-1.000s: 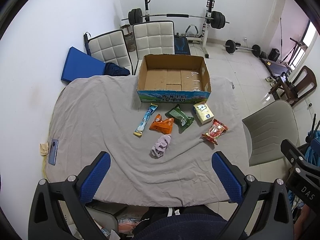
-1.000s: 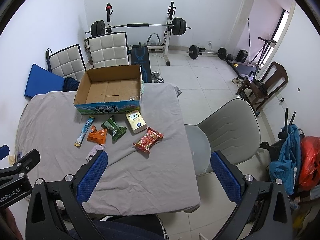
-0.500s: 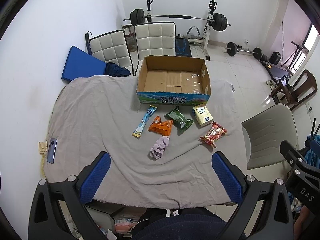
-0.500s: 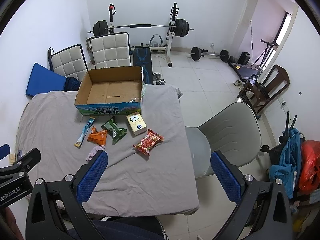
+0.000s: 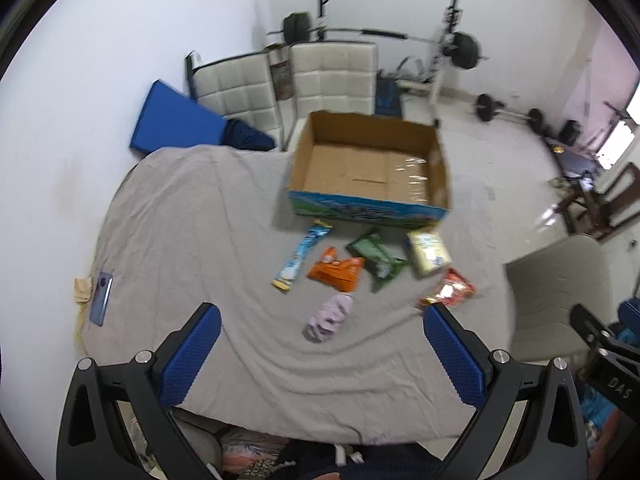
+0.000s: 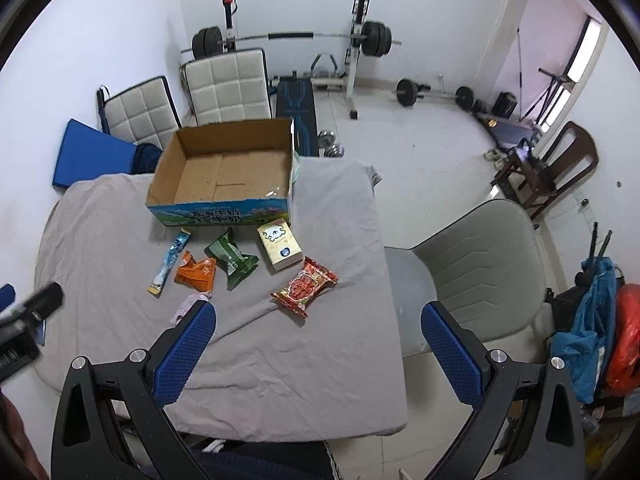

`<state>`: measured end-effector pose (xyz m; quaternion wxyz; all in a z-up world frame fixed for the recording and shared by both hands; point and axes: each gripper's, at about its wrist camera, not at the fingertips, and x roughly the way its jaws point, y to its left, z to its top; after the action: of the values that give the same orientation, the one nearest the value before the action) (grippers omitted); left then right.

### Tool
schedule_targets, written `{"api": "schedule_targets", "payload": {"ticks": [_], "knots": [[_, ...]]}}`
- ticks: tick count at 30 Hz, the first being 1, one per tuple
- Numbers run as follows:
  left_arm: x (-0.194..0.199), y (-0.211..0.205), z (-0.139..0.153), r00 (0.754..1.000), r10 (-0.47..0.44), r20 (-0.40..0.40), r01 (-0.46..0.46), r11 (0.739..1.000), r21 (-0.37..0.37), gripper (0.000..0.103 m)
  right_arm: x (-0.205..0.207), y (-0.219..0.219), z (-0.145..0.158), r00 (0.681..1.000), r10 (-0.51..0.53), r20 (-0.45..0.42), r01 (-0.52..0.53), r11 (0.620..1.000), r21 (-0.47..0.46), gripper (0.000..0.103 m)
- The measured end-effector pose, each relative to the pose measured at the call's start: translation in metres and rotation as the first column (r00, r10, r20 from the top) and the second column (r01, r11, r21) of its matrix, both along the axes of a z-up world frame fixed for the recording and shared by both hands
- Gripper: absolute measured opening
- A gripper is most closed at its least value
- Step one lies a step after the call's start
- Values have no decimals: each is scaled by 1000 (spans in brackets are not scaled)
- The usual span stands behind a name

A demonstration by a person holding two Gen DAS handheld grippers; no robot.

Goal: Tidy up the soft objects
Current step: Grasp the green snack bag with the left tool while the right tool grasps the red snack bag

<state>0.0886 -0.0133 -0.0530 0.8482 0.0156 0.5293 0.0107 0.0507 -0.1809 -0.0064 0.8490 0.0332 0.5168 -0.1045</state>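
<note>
An open, empty cardboard box (image 5: 370,168) (image 6: 224,172) stands at the far side of the grey-covered table (image 5: 180,240). In front of it lie a blue stick pack (image 5: 302,254), an orange pouch (image 5: 336,270), a green pouch (image 5: 376,258), a yellow box (image 5: 428,252), a red snack pack (image 6: 305,286) and a crumpled lilac cloth (image 5: 328,316). My left gripper (image 5: 320,356) is open and empty, high above the table's near edge. My right gripper (image 6: 316,352) is open and empty, above the near right of the table; its left finger hides part of the cloth (image 6: 186,308).
A phone (image 5: 101,298) lies at the table's left edge. A grey chair (image 6: 476,264) stands to the right of the table. Two white padded chairs (image 6: 226,86), a blue mat (image 5: 176,122) and a barbell rack (image 6: 296,36) stand behind.
Both grippers have moved a little forward and lower toward the table; the left view has swung and blurred. Nothing on the table has moved.
</note>
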Motion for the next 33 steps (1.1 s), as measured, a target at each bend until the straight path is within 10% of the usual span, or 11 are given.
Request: {"api": "schedule_targets", "payload": {"ticks": [8, 17, 23, 33], "knots": [[80, 19, -117, 986, 48, -161, -43, 998, 36, 103, 102, -38, -148, 965, -34, -258, 46, 998, 40, 103], [132, 19, -242, 903, 117, -413, -153, 987, -53, 102, 164, -67, -326, 850, -129, -510, 243, 956, 163, 103], [161, 3, -282, 859, 160, -486, -255, 957, -136, 102, 173, -76, -384, 796, -186, -576, 376, 898, 230, 98], [206, -72, -348, 834, 109, -540, -207, 970, -123, 102, 160, -91, -430, 777, -128, -617, 402, 854, 330, 52]]}}
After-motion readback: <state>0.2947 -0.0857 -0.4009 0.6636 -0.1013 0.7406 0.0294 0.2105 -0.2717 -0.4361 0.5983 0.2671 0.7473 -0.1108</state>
